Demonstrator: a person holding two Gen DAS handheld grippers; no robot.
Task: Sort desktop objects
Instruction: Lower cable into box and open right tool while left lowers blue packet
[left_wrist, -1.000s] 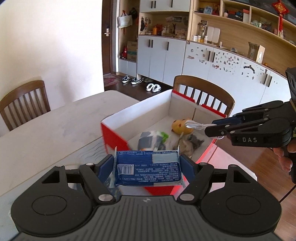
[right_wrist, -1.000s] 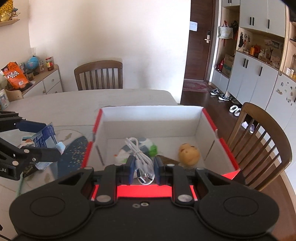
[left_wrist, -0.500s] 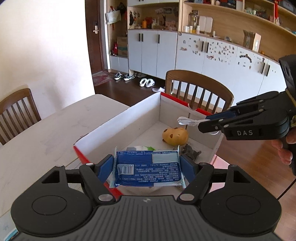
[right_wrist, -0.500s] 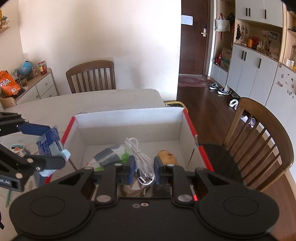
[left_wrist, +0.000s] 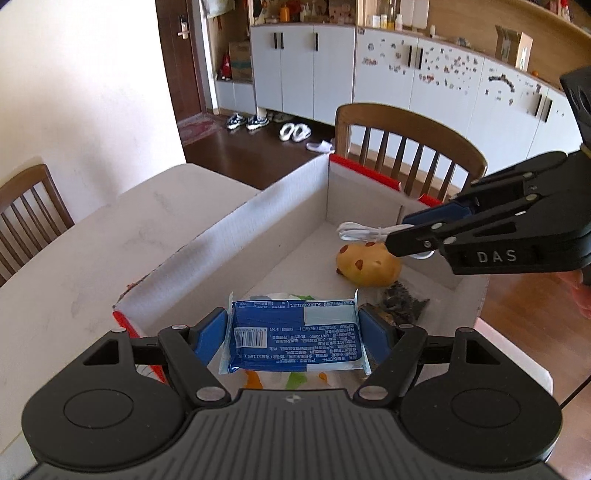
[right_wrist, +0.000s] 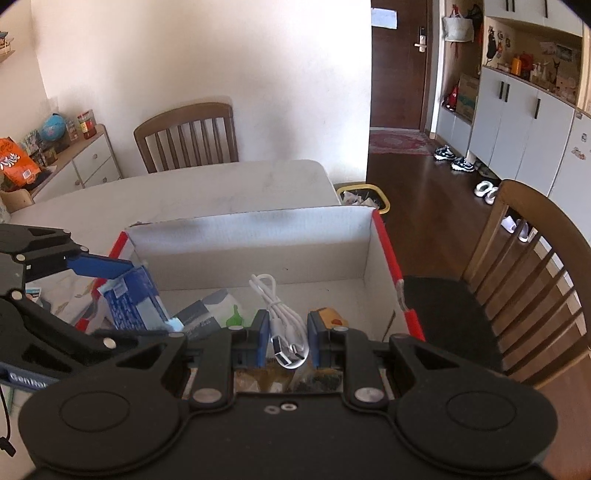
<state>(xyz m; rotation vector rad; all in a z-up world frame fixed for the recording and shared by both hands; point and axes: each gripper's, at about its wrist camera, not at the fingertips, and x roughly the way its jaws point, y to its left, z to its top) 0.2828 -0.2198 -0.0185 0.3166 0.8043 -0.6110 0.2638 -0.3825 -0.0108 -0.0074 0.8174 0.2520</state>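
White walls and grey cupboards stand around the pale surface (left_wrist: 92, 251) where you work. On it sits a white box (left_wrist: 236, 236) with red edges, and both of your tongs hang over it.

Your left tongs (left_wrist: 295, 334) hold a blue packet (left_wrist: 293, 332). The blue pads press on its two short ends, so the tongs are about half wide. The packet lies flat between them, above the near end of the box. In the right view you see the same packet (right_wrist: 135, 299) tilted in the left tongs (right_wrist: 122, 295), just to the left of your right tongs.

Your right tongs (right_wrist: 286, 338) are narrow and pinch a white cable (right_wrist: 282, 317) that is folded in a bundle. Its plug ends stick out toward the camera and its loop points away, over the middle of the box. From the left view the cable (left_wrist: 364, 232) pokes out of the right tongs (left_wrist: 410, 236), right above a yellow toy (left_wrist: 367, 266) that lies on the box floor.

A small dark bag (left_wrist: 402, 304) lies beside the yellow toy, just past the right pad of your left tongs. A brown chair (left_wrist: 406, 144) stands behind the box, and another chair (right_wrist: 188, 136) stands at the far side of the surface.
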